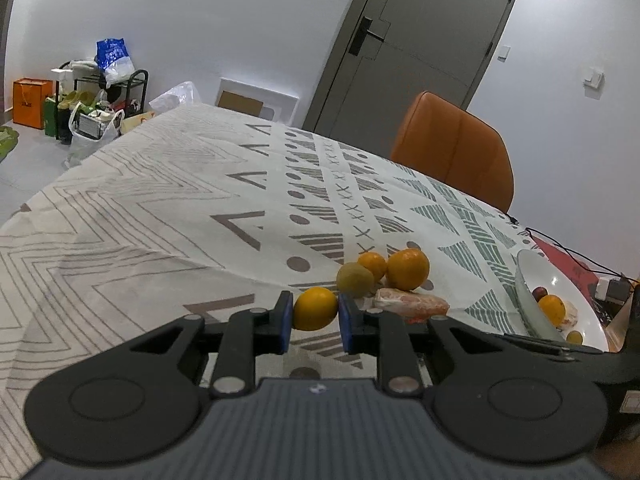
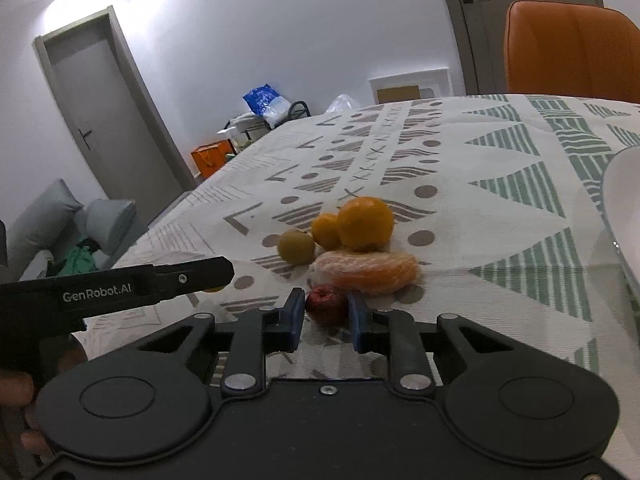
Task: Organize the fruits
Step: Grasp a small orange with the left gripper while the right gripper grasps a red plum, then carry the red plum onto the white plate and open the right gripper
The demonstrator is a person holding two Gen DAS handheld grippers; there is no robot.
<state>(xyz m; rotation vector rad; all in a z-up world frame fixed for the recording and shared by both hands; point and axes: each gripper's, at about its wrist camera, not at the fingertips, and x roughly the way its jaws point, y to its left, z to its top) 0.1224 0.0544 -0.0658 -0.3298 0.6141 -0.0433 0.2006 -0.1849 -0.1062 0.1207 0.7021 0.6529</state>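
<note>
Clamped between blue pads, a small yellow-orange citrus (image 1: pixel 315 308) is sitting in the left gripper (image 1: pixel 313 316), whose jaws are closing narrowly on the fruit's sides so it can be carried without rolling. On the other side, the right gripper (image 2: pixel 326 314) is pinching a dark red fruit (image 2: pixel 326 305) in the same way, its jaws pressing both flanks.

Beyond the left gripper, at about one o'clock, the remaining pile is waiting on the patterned tablecloth (image 1: pixel 160 208): a greenish fruit (image 1: pixel 355 279), a small orange (image 1: pixel 372 264) and a large orange (image 1: pixel 407 269) are huddling together, touching, with a plastic-wrapped orange piece (image 1: pixel 412 303) lying just in front of them.

At three o'clock in the left view, a white bowl (image 1: pixel 528 272) is already holding several fruits, which suggests it is serving as the collecting place. Both held fruits are probably heading there, with four items still left on the cloth. An orange chair (image 1: pixel 456 148) is standing behind the table at one o'clock.
</note>
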